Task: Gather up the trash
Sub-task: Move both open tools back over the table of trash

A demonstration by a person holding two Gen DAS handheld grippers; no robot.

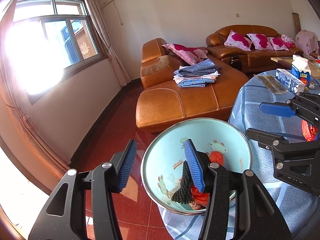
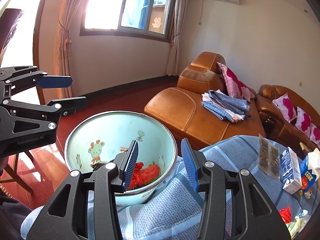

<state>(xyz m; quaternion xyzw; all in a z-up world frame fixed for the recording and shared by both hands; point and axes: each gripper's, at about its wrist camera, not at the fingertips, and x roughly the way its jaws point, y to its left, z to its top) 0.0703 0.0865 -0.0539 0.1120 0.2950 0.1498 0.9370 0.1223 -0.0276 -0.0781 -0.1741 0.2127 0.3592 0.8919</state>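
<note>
Right wrist view shows us red wrappers lying beyond the trash-filled bowl; both grippers gape empty.

Glossy enamel basin with metal rim, woven cloth tablecloth, shiny leather sofa

Right gripper gaping over basin rim, red wrappers inside, left gripper seemingly parted
</note>
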